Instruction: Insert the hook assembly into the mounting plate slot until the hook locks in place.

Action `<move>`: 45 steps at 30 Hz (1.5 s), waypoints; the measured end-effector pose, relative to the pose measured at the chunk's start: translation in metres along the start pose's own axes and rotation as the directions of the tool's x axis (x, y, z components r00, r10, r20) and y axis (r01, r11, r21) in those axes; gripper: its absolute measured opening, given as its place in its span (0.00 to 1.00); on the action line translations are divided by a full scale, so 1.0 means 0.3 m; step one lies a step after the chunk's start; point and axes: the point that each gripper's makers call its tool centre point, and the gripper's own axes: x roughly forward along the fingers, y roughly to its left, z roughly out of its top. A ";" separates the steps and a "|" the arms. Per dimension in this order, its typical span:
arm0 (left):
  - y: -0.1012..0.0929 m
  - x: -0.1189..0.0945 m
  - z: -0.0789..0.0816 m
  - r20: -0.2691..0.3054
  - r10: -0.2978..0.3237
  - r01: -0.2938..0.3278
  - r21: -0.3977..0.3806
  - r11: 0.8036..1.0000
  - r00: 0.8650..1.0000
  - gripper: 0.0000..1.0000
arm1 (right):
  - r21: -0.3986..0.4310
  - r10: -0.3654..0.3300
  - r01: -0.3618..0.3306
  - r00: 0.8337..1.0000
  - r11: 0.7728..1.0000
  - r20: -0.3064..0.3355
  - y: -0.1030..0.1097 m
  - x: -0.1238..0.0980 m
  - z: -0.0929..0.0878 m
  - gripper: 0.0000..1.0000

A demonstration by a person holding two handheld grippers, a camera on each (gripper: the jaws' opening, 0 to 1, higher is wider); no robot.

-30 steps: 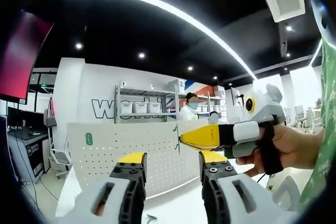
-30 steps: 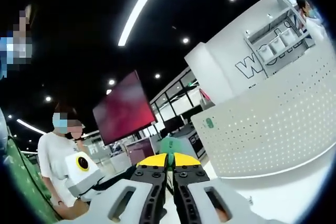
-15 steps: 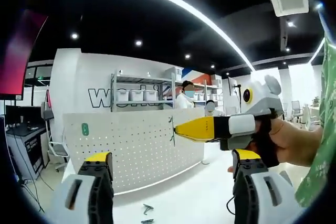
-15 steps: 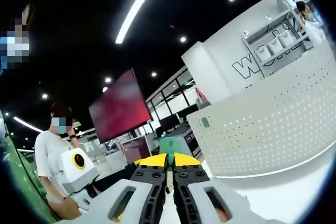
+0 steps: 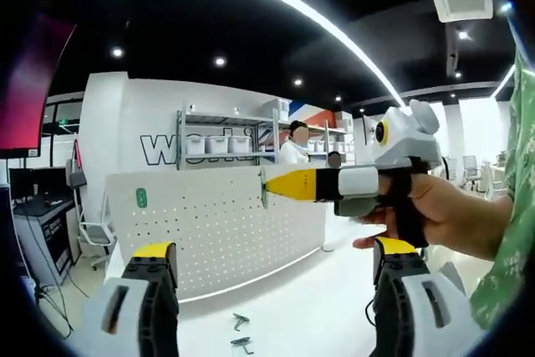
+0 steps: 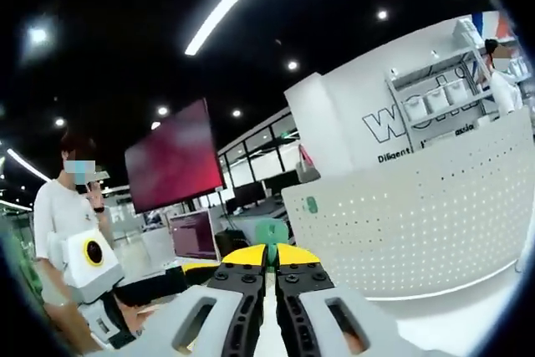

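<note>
Since a second ago your left gripper point(image 5: 266, 290) has spread its jaws from a narrow gap to wide apart, and they hold nothing. Your right gripper point(image 5: 269, 185), seen in the left gripper view, has carried its yellow tip left and a little up, so it now sits right at the top edge of the white pegboard panel point(image 5: 209, 223).

Right gripper point(image 6: 271, 267) in its own view: jaws pressed together, with something thin and dark pinched at the tip in the left gripper view, too small to call for certain. You likely hold the hook assembly there.

Hand point(image 5: 443, 215) wraps the right handle. Pegboard panel point(image 6: 418, 215) stands upright on the white table point(image 5: 318, 307). Two small loose hooks point(image 5: 242, 332) lie on the table in front of the panel.

Step in hand, as I judge it: bringing the hook to the panel for insertion. Next you need to line the tip with a hole near the top edge, push in, then press down until it seats. Lock not yet evident.
</note>
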 end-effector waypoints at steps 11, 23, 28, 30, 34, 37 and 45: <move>0.055 -0.089 -0.023 -0.020 -0.004 0.005 0.006 1.000 1.000 1.00 | -0.112 -0.085 0.084 0.996 0.990 0.002 0.010 0.104 -0.014 0.02; 0.130 -0.129 -0.051 -0.040 -0.034 0.034 0.002 0.999 0.999 0.99 | -0.176 -0.177 0.176 0.984 0.968 0.012 -0.032 0.232 -0.034 0.02; 0.161 -0.129 -0.081 -0.063 -0.049 0.048 -0.010 0.999 0.997 0.99 | -0.204 -0.222 0.221 0.975 0.954 0.021 -0.080 0.308 -0.027 0.02; 0.176 -0.131 -0.093 -0.070 -0.050 0.049 -0.016 0.999 0.996 0.99 | -0.228 -0.242 0.242 0.970 0.943 0.029 -0.098 0.344 -0.021 0.02; 0.202 -0.130 -0.122 -0.083 -0.051 0.048 -0.035 0.998 0.995 0.98 | -0.259 -0.264 0.265 0.964 0.929 0.039 -0.130 0.425 -0.012 0.02; 0.214 -0.131 -0.154 -0.100 -0.055 0.051 -0.047 0.998 0.993 0.98 | -0.294 -0.279 0.280 0.959 0.914 0.047 -0.151 0.480 -0.004 0.02; 0.256 -0.139 -0.227 -0.133 -0.048 0.039 -0.073 0.997 0.990 0.97 | -0.358 -0.322 0.327 0.944 0.875 0.074 -0.226 0.618 0.000 0.02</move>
